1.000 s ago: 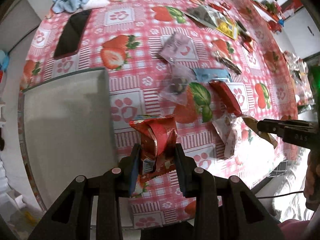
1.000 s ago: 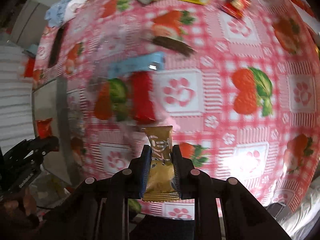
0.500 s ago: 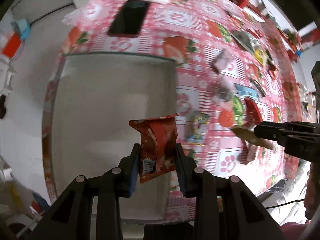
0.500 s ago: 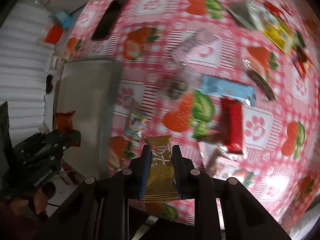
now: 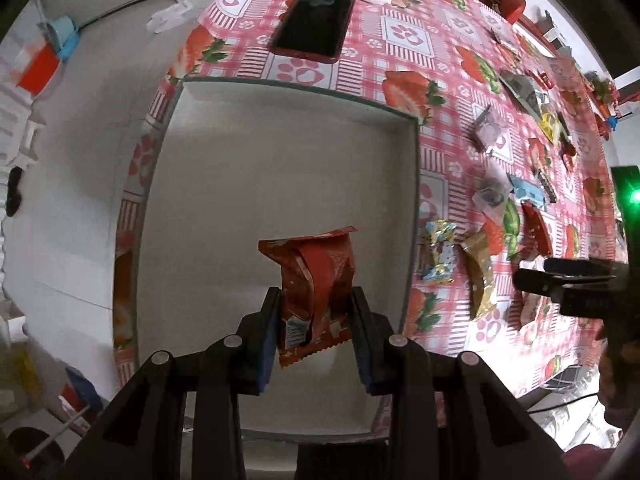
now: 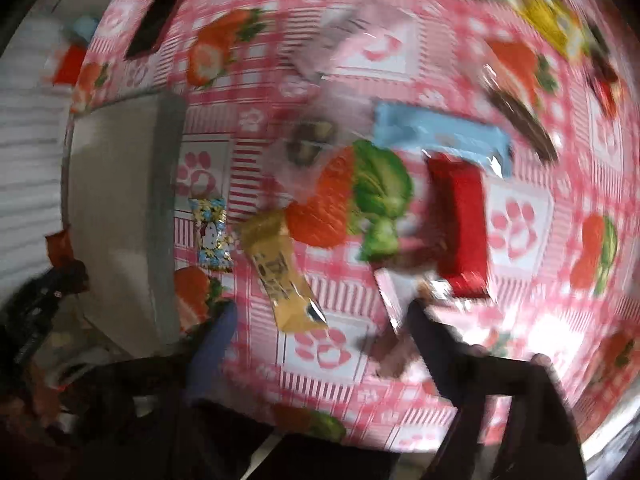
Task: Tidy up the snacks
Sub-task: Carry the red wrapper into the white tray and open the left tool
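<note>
Glossy wrappers, matt box, printed table cover

The red snack packet is crinkled shiny foil with a serrated edge; the gold wrapper and the red bar gleam like film, and the blue packet catches highlights. The white box looks matt and smooth, like card or plastic. The tablecloth has a smooth printed sheen. The phone shows a glossy dark face. The left gripper is matt black plastic with metal pins.

The left gripper is pointing straight down over the grey box, pinching a red snack packet. The right gripper, beside the box, has just been opening its jaws, nothing between them.
</note>
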Available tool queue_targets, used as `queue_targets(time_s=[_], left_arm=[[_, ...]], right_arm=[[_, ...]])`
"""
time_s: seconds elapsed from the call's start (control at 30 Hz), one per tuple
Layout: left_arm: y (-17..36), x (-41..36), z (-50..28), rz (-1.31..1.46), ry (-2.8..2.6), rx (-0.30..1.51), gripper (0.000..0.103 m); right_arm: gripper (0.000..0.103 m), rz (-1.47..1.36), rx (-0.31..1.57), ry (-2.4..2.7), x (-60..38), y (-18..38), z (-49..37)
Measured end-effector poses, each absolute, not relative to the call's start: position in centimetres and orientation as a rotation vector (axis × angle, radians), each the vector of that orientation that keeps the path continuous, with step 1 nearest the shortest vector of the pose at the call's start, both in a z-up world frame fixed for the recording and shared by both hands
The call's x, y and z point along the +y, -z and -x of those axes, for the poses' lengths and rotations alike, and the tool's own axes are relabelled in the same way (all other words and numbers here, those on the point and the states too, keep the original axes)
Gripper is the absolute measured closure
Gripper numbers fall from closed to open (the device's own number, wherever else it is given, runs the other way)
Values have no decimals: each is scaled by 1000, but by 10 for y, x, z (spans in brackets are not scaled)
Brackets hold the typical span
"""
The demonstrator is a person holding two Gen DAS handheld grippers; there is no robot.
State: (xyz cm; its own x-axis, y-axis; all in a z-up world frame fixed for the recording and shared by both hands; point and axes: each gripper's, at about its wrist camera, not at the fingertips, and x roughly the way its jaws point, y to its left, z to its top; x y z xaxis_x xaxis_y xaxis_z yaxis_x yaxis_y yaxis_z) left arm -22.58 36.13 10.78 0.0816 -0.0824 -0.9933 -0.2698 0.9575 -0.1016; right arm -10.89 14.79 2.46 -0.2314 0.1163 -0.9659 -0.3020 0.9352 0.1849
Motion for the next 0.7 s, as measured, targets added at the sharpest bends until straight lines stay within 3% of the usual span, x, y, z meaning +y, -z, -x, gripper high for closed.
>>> queue_targets(time_s=[0.07,0.13,0.23,0.3,0.33,0.7], left_arm=[[-106,364,230,282,-148,1498,67],[-104,368,238,272,-162,1513,67],[-101,374,245,274,-177,1526,67],[-99,380,250,279,-189,1532,67],[-98,383,252,277,-194,1531,67],[-80,399,271,275,-212,1566,67]], right_arm=[[16,194,1766,-417,164,-19,114],[27,252,1775,-434,182,-8,119],[47,334,1805,-411,199,13,123],[70,392,1811,-379,205,22,126],[75,411,1794,-376,207,20,127],[78,156,1775,-576,219,-55,112]])
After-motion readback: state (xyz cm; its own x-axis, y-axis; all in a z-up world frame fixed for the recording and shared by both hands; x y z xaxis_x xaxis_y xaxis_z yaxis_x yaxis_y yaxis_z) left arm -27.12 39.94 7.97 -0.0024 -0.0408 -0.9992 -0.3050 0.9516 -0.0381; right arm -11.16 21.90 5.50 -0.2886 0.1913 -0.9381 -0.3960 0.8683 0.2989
